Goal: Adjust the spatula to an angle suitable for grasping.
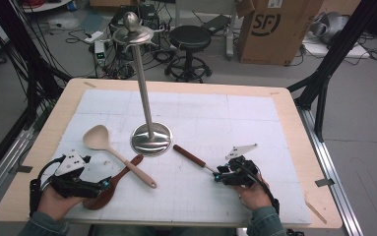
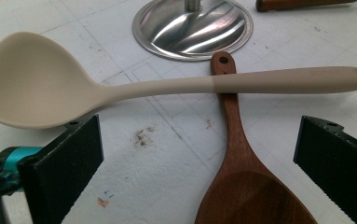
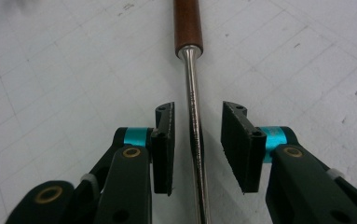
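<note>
The tool (image 3: 192, 107) has a brown handle and a thin shiny rod, pointing to 12 o'clock. The right hand-held gripper (image 3: 197, 135) is open around the rod, not touching. The left hand-held gripper (image 2: 199, 154) is open wide.

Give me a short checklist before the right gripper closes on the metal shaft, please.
1. Shaft between the pads of the right gripper: ok.
2. Pads pressing on shaft: not ok, gaps on both sides.
3. Shaft centred: not ok, nearer one pad.
4. Left gripper open, holding nothing: ok.
5. Stand apart from the brown handle: ok.
6. Tool's working end: cannot tell, hidden.
</note>
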A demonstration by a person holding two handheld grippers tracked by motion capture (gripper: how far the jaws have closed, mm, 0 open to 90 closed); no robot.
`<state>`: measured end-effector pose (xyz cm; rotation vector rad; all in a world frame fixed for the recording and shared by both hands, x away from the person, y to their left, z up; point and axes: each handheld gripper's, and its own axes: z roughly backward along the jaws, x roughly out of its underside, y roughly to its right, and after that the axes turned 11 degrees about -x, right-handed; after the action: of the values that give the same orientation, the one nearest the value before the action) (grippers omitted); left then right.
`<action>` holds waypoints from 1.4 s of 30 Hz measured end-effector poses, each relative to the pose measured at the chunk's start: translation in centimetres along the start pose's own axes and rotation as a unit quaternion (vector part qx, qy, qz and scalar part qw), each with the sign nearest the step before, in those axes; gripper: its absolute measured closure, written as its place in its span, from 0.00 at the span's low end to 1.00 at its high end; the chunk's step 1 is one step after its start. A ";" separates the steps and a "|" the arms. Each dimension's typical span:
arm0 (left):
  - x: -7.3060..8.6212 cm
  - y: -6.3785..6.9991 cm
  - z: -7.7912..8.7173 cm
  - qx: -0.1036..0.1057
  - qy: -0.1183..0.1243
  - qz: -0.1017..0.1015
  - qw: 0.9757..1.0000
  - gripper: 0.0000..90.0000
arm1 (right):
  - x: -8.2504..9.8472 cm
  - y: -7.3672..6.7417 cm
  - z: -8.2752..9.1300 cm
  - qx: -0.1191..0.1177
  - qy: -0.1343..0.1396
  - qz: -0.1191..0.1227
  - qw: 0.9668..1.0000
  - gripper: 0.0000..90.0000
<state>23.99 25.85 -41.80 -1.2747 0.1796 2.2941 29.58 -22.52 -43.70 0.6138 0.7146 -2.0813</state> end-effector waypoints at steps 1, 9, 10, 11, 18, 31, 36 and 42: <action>0.0 0.0 0.0 0.000 0.000 0.000 1.000 0.02 | 0.0 0.0 0.0 0.001 -0.001 -0.002 1.000 0.72; 0.0 0.0 0.0 0.001 0.000 -0.001 1.000 0.02 | 0.1 -0.1 -0.2 0.005 -0.005 -0.003 1.000 0.73; 0.0 0.0 0.0 0.000 -0.001 -0.001 1.000 0.02 | 0.1 -0.1 -0.2 0.005 -0.005 -0.004 1.000 0.73; 0.0 0.0 0.0 0.000 -0.001 -0.002 1.000 0.02 | 0.2 -0.1 -0.2 0.005 -0.003 -0.004 1.000 0.73; 0.0 0.0 0.0 0.000 0.000 -0.001 1.000 0.02 | 0.3 -0.1 -0.3 0.002 0.002 -0.012 1.000 0.68; 0.0 0.0 0.0 0.000 0.000 -0.001 1.000 0.02 | 0.2 -0.6 -0.4 0.030 -0.007 0.001 1.000 0.77; 0.0 0.1 0.0 0.001 0.000 0.000 1.000 0.02 | 0.2 -0.7 -0.4 0.037 -0.010 0.010 0.999 0.81; 0.0 0.1 -0.1 0.001 0.000 0.000 1.000 0.02 | 0.1 -0.9 -0.4 0.034 -0.014 0.020 0.999 0.90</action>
<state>24.02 25.74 -41.80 -1.2750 0.1807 2.2925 28.89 -21.84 -43.84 0.6302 0.6124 -2.0805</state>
